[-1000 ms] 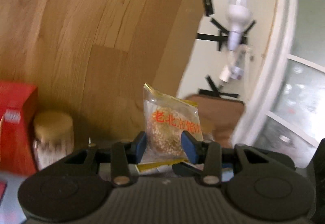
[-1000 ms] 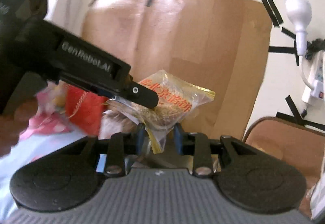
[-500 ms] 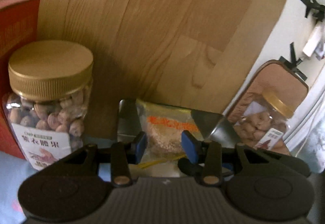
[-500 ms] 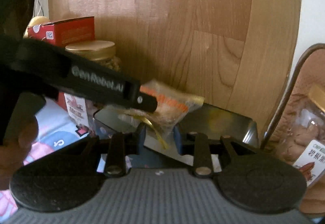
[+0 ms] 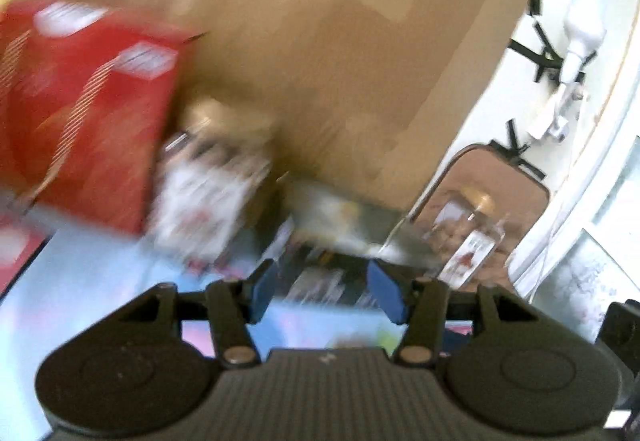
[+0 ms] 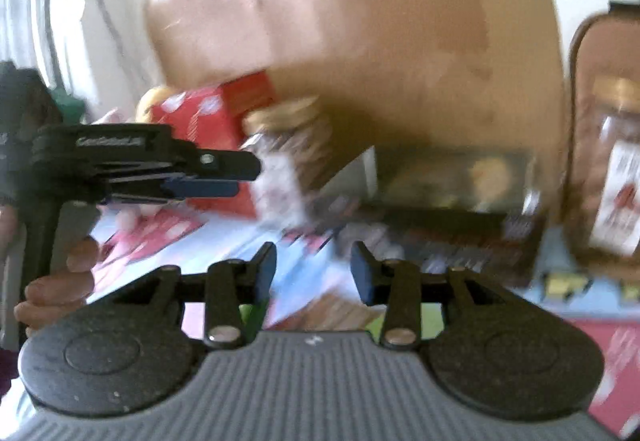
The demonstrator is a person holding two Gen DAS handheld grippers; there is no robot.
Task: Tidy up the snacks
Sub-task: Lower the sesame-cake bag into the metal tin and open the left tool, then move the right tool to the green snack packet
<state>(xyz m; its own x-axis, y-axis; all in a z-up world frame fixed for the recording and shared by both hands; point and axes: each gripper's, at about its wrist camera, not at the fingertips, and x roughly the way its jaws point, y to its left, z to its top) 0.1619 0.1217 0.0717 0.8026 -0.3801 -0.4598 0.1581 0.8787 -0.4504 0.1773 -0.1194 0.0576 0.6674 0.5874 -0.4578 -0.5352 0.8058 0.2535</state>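
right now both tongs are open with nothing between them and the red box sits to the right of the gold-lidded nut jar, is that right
Not quite. Both tongs, the left tongs and the right tongs, are open with nothing between them, but the red box sits to the left of the gold-lidded nut jar, not the right. The right wrist view shows this.

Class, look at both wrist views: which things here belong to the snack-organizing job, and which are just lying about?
Belong to the job:
- dark tray with a blurred snack packet in it
- nut jar
- red box
- second nut jar
- left tongs and right tongs, both open and empty

Just lying about:
- wooden board
- white lamp
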